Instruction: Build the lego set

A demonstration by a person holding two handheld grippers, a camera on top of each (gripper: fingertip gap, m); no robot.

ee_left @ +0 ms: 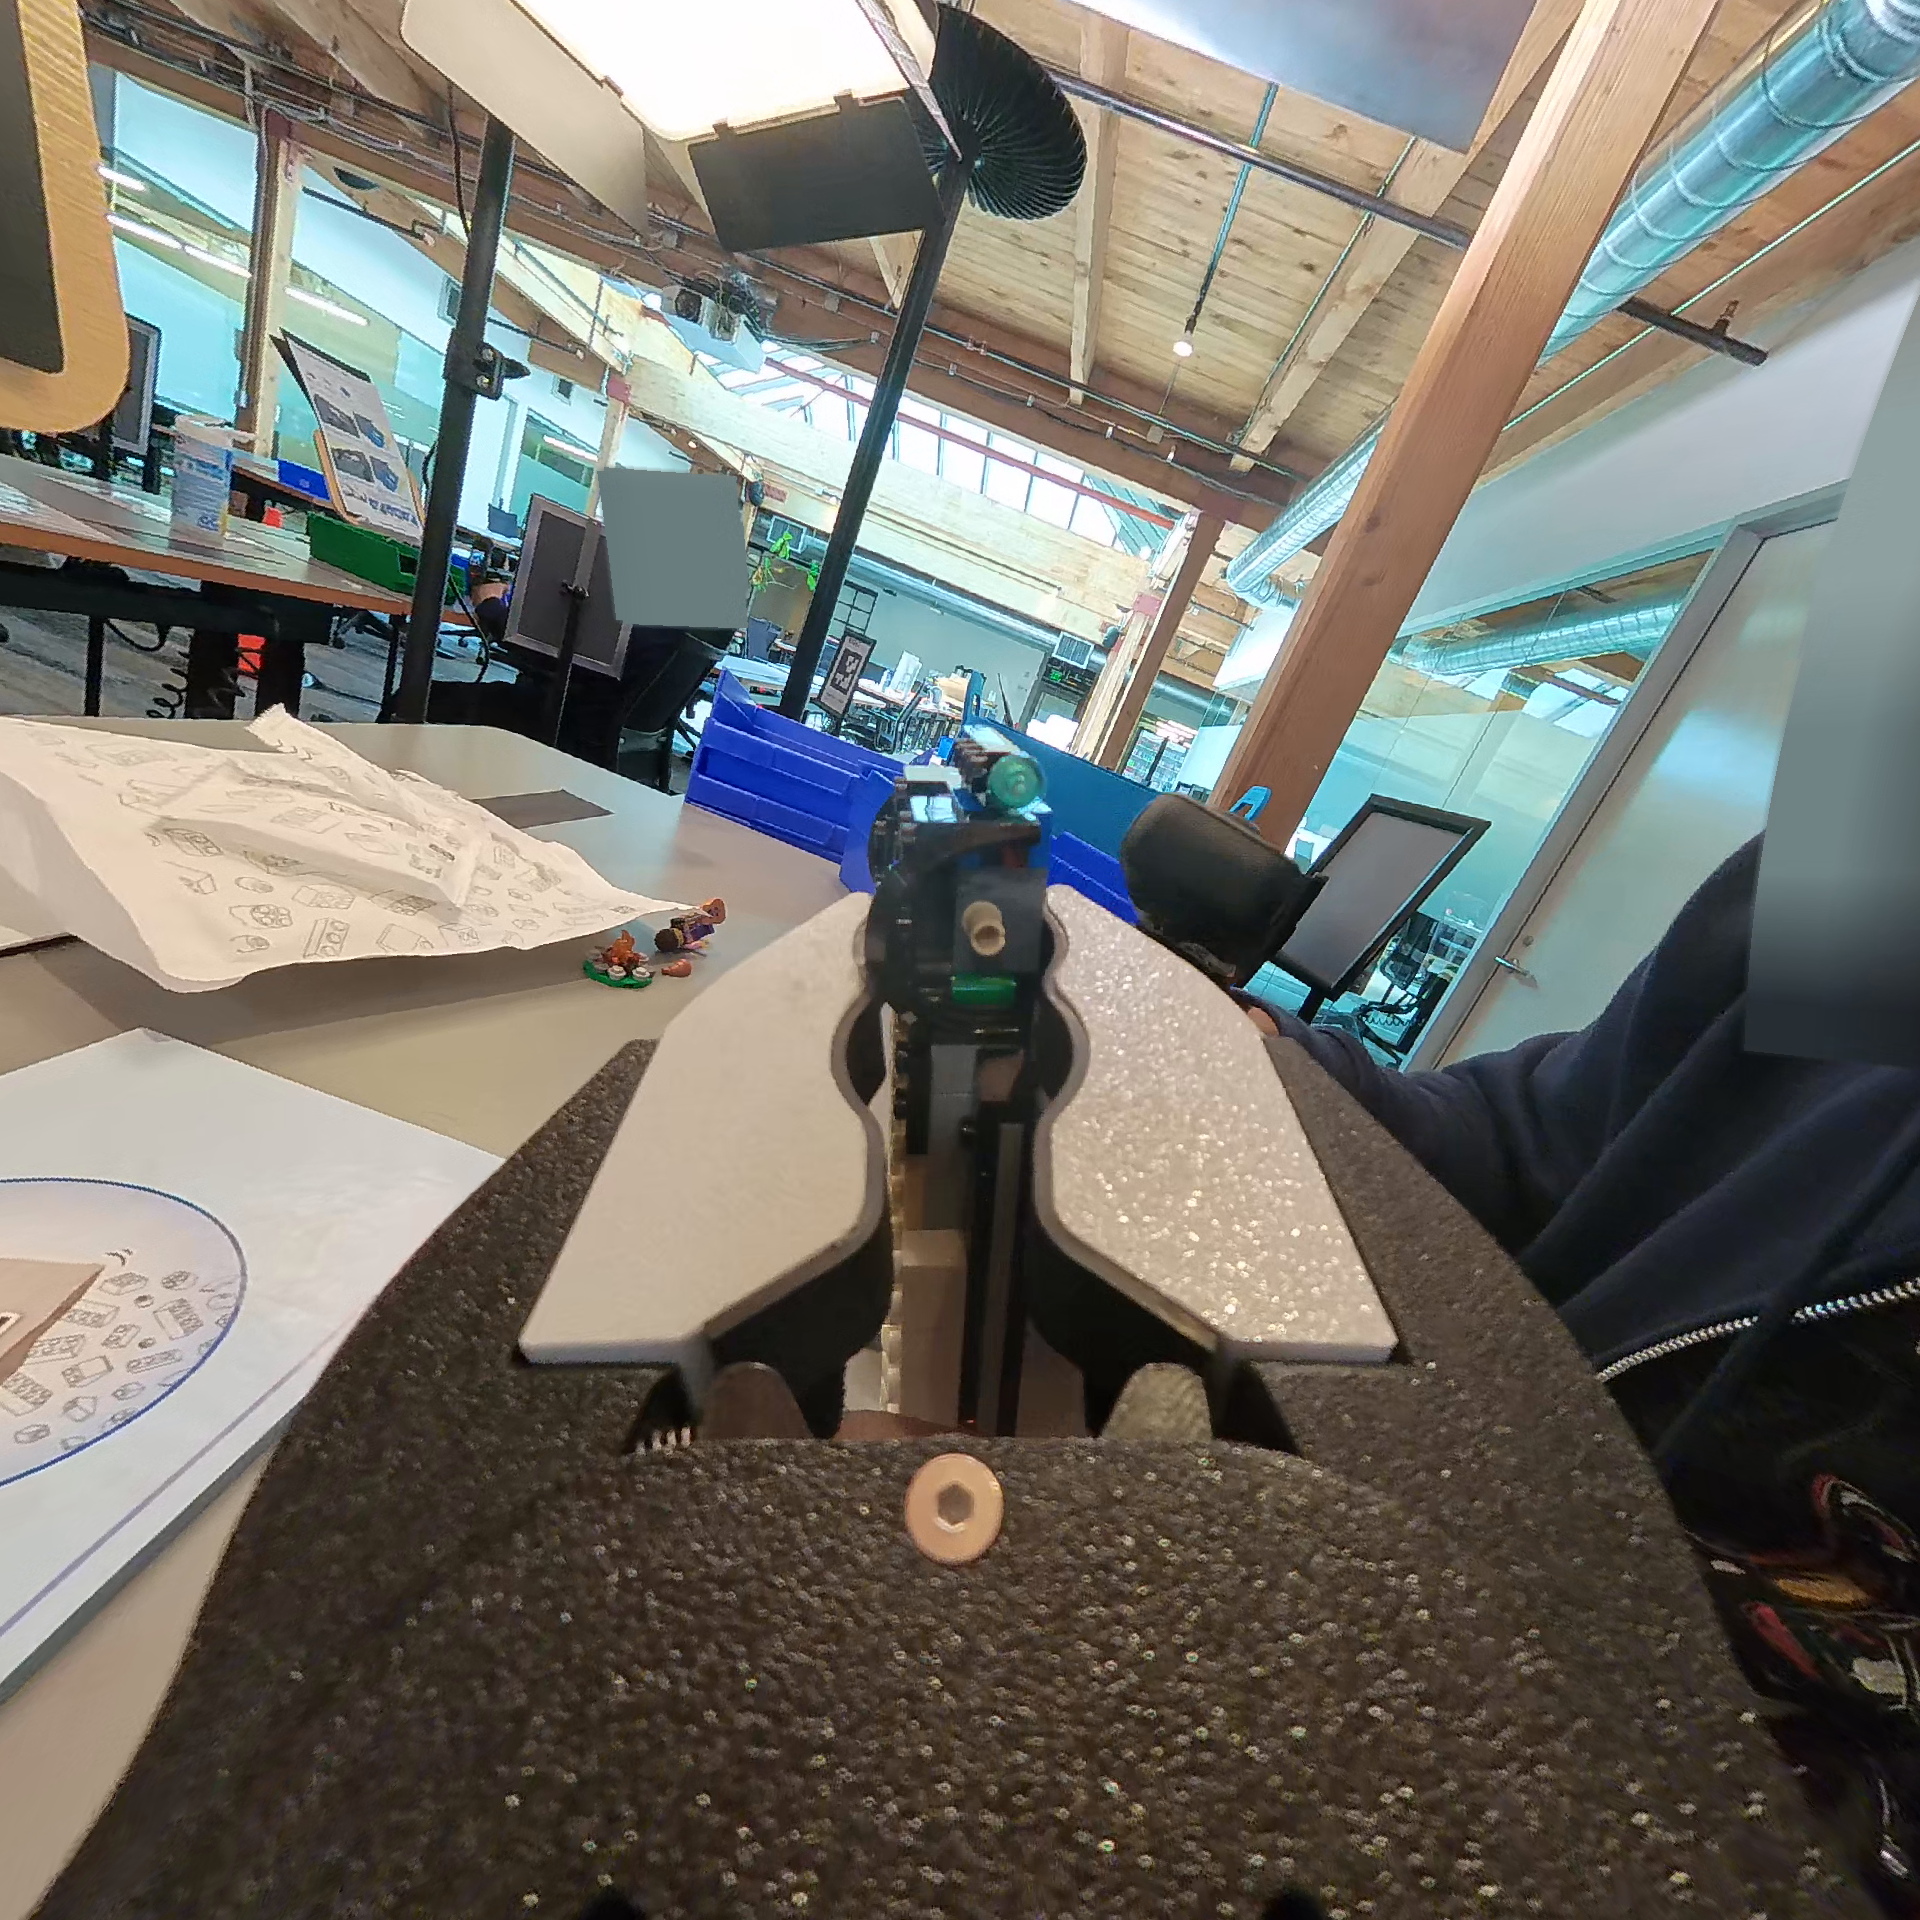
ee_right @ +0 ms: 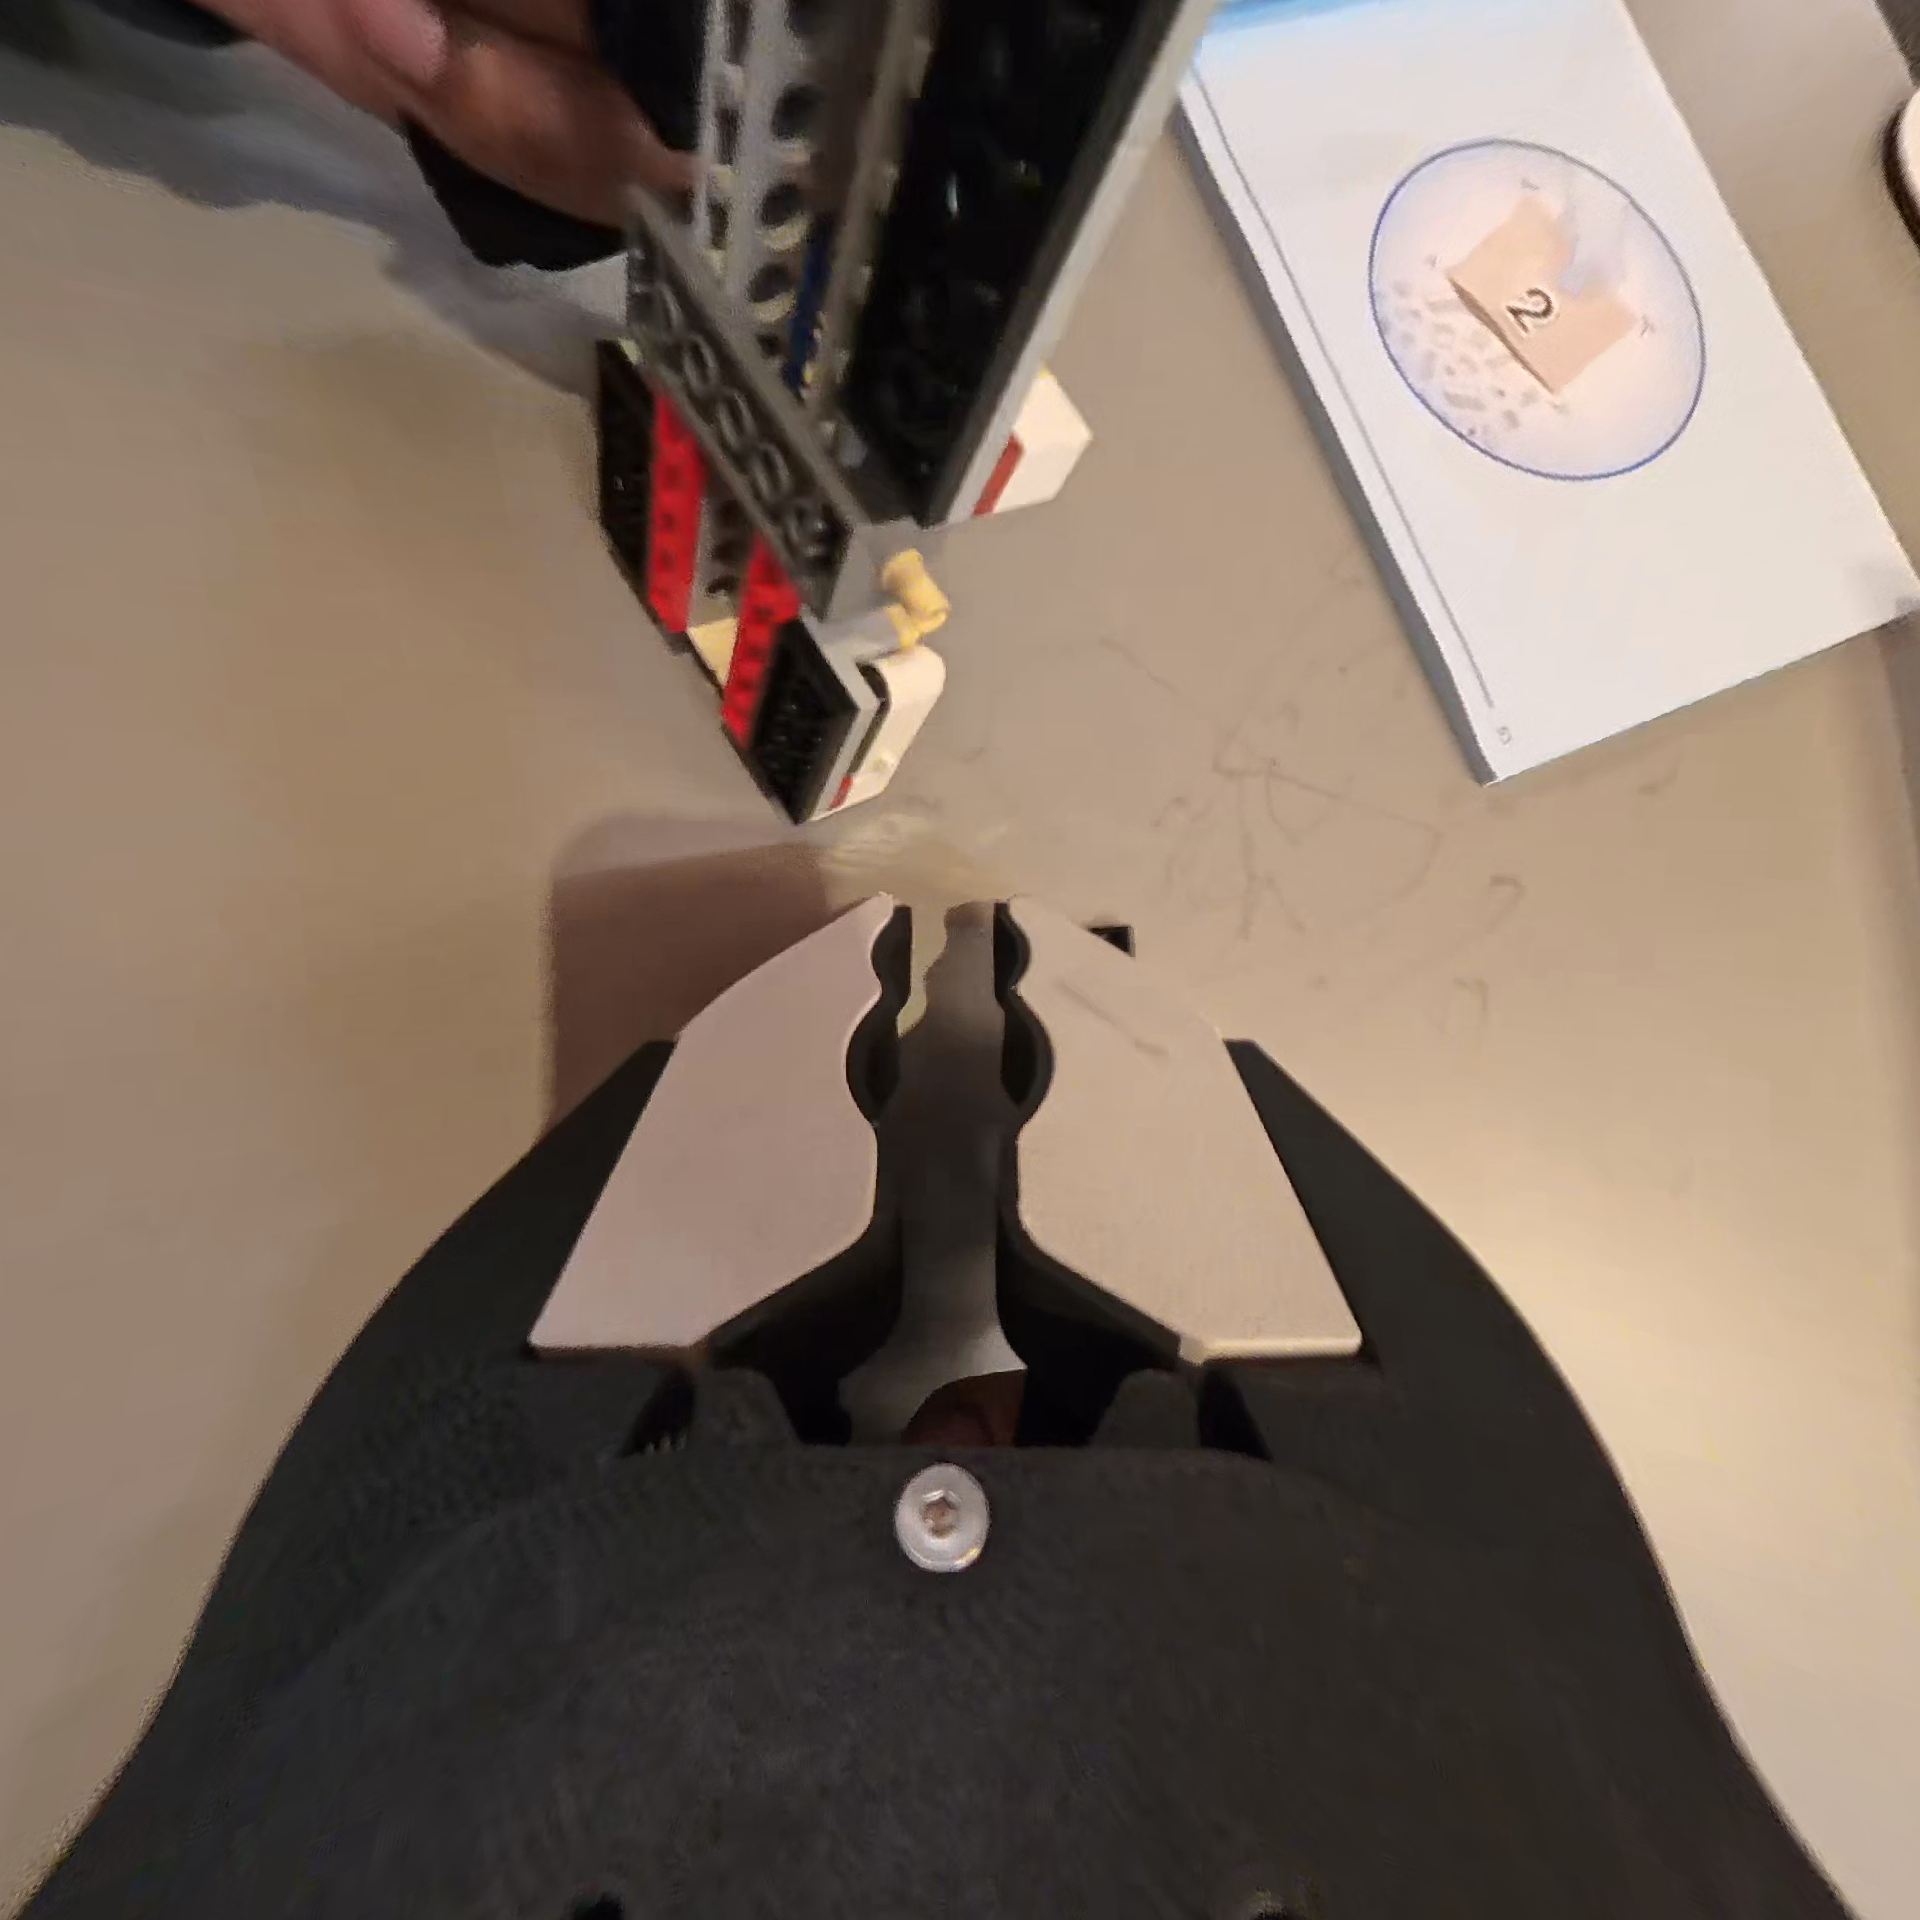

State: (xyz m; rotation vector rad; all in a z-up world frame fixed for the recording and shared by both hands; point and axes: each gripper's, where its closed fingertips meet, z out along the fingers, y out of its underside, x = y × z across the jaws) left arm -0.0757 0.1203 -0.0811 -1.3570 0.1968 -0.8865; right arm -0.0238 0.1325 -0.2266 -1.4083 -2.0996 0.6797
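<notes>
left wrist view: the left gripper [ee_left: 961, 966] has its jaws clenched on a long brick-built model [ee_left: 961, 914], both pads pressing its dark sides, the model running back between the fingers and poking out ahead with a tan pin and a teal round piece on top. it is held above the surface [ee_left: 665, 1018], away from the blue bins [ee_left: 769, 769] at the far edge. a crumpled printed paper bag [ee_left: 291, 862] and small toy figures [ee_left: 665, 945] lie toward the far left, a booklet [ee_left: 156, 1299] at the near left edge. judging by this, the grip wants to stay firm and square, since so long a model could twist

right wrist view: the right gripper [ee_right: 951, 914] hangs over bare surface with its jaws released and only a narrow gap between them, nothing in them. the model's red, black and white end hangs just beyond its tips, apart from them. any approach should be slow and lined up with that end, as the picture is blurred
</notes>
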